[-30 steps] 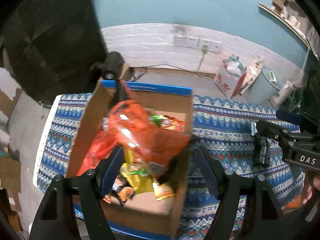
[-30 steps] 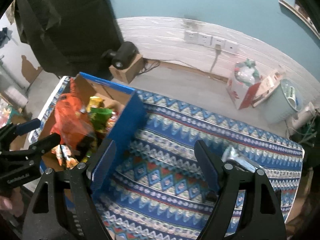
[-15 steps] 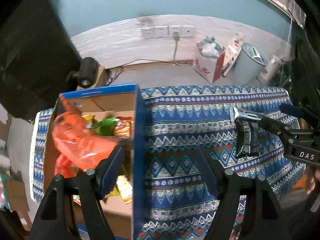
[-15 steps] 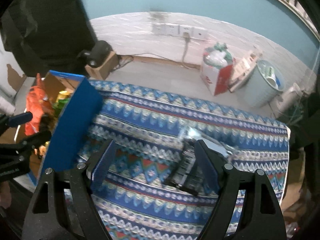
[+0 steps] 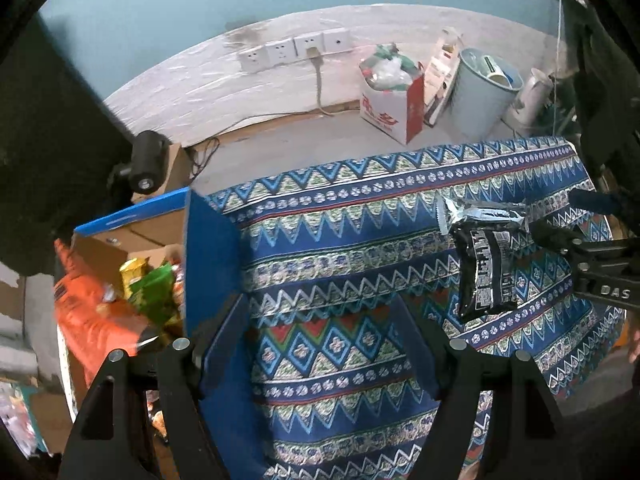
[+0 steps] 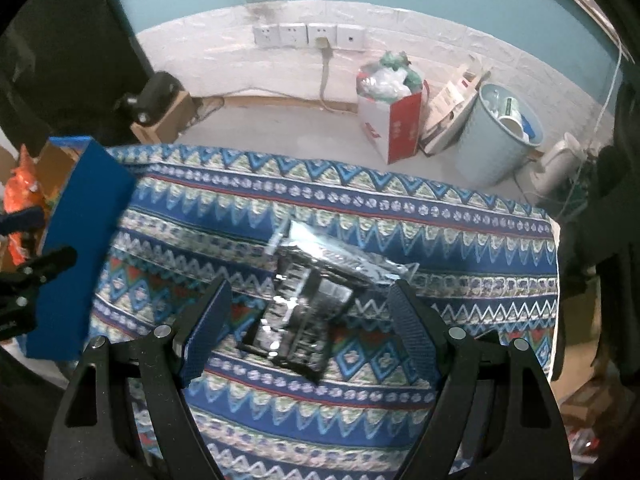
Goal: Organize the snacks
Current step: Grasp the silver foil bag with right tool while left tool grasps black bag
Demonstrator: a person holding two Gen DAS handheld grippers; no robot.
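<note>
A black and silver snack packet (image 6: pixel 304 300) lies flat on the patterned cloth (image 6: pixel 460 240). My right gripper (image 6: pixel 308 336) hangs open over it, one pad on each side, neither pressing it. In the left wrist view the same packet (image 5: pixel 486 272) lies at the right, with the right gripper's fingers (image 5: pixel 556 236) beside it. My left gripper (image 5: pixel 324 340) is open over bare cloth, next to the blue wall of the cardboard box (image 5: pixel 208 264). An orange bag (image 5: pixel 92 312) and a green bag (image 5: pixel 154 288) stick up inside the box.
Beyond the table on the floor stand a red and white bag (image 6: pixel 392 124), a pale blue bin (image 6: pixel 496 140) and a white kettle (image 6: pixel 560 160). A black device sits on a small carton (image 6: pixel 154 96) near the wall sockets (image 6: pixel 308 36). The cloth's far edge drops to the floor.
Both grippers have swung right, away from the box and out over the cloth. The black packet has come in between the right gripper's fingers. Both jaws kept their width.
</note>
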